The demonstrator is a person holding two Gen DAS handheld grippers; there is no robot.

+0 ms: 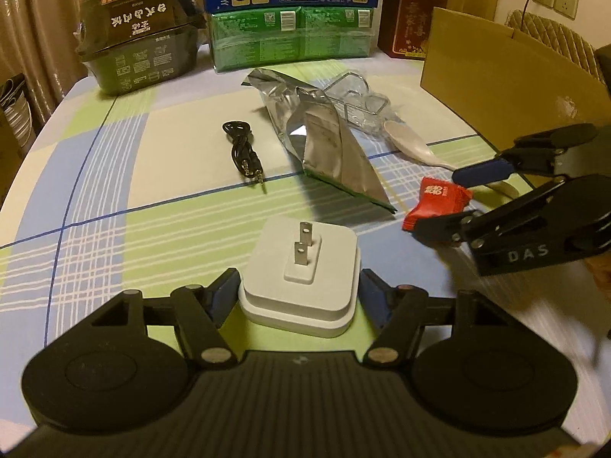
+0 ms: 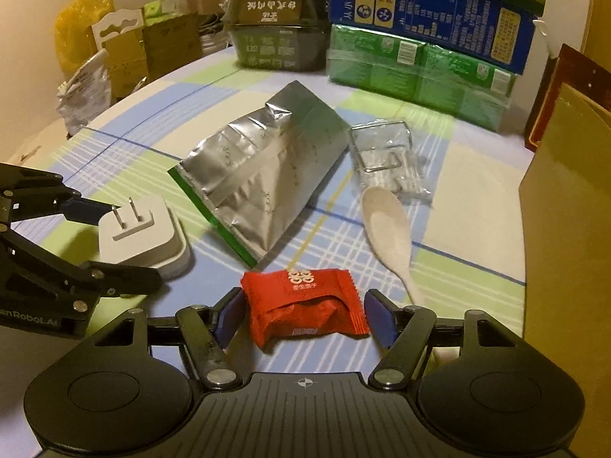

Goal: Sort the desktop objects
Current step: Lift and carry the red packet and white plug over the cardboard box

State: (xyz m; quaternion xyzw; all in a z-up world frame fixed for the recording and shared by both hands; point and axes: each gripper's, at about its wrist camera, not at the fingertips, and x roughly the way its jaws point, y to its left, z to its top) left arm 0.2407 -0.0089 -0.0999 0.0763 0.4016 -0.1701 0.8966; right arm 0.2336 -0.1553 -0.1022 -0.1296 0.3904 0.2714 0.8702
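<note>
A white plug adapter (image 1: 301,286) lies prongs-up on the checked tablecloth (image 1: 114,175), and my left gripper (image 1: 296,290) is shut on its sides. In the right wrist view the same adapter (image 2: 145,236) sits between the left gripper's (image 2: 122,244) fingers. A red candy packet (image 2: 305,305) lies between the blue pads of my right gripper (image 2: 305,316), which stands open around it. In the left wrist view the packet (image 1: 435,198) shows between the right gripper's (image 1: 439,200) fingers.
A silver foil bag (image 2: 259,175), a white spoon (image 2: 385,229), a clear packet with a wire rack (image 2: 385,160) and a black audio cable (image 1: 244,152) lie mid-table. Green cartons (image 1: 290,34) and a dark food box (image 1: 141,38) stand at the back. A cardboard box (image 1: 496,87) is at the right.
</note>
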